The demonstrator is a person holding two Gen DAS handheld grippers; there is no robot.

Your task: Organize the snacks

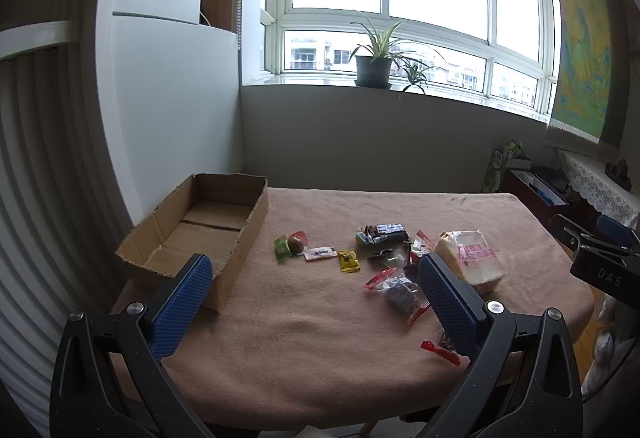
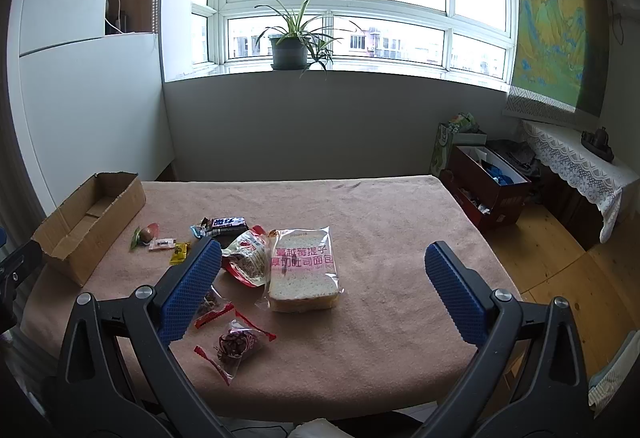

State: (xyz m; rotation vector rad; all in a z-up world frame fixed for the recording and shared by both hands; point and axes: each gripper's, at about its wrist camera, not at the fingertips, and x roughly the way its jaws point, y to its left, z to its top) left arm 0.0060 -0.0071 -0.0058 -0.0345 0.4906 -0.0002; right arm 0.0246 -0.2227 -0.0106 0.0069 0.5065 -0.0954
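Both grippers, left (image 1: pixel 314 288) and right (image 2: pixel 322 274), wide open, empty, above table (image 2: pixel 380 318); snacks scattered right of box (image 1: pixel 208 226), bread (image 2: pixel 304 270) farthest.

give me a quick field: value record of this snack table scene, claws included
surface: table with tan cloth
container: open cardboard box, far left, nothing visible inside
largest snack: bagged sliced bread, lying flat
small snacks: yellow packet, dark candy bar, red-sealed clear pouches
snacks in box: none
left claw: open, holding nothing
right claw: open, holding nothing
background: potted plant on windowsill
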